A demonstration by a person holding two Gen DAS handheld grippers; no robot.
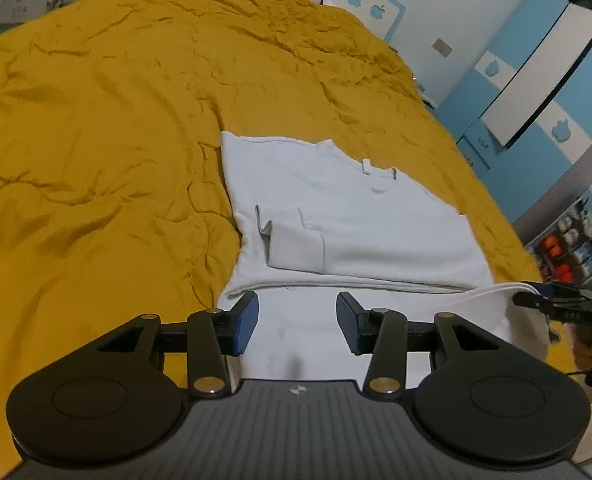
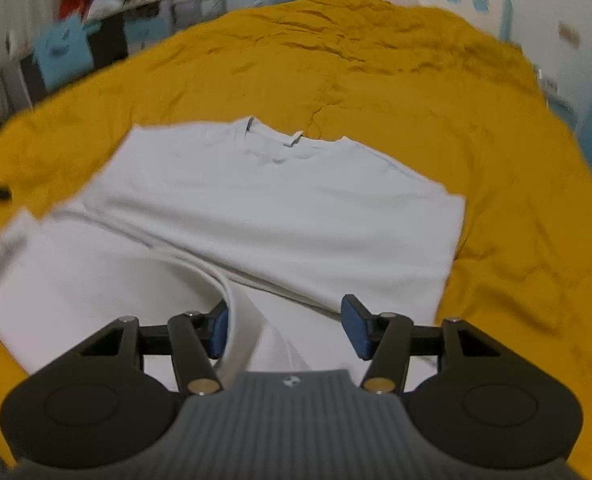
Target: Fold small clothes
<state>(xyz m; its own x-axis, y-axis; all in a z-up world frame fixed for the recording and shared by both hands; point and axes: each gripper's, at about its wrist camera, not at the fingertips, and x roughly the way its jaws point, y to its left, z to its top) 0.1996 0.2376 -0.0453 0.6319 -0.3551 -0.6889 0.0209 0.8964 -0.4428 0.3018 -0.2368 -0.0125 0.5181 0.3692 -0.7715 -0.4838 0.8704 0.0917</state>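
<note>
We have the white shirt (image 1: 348,216) lying flat on the yellow bed (image 1: 96,120), sleeves already folded in, and our left gripper (image 1: 297,322) hovers with jaws wide while our right gripper (image 2: 284,330), jaws also wide, lifts the hem (image 2: 238,320) draped over one finger, likely to fold it upward.

A rumpled mustard bedspread (image 1: 116,120) covers the bed. Behind it stand a white wall (image 1: 448,8) and a blue-and-white wardrobe (image 1: 536,76).
</note>
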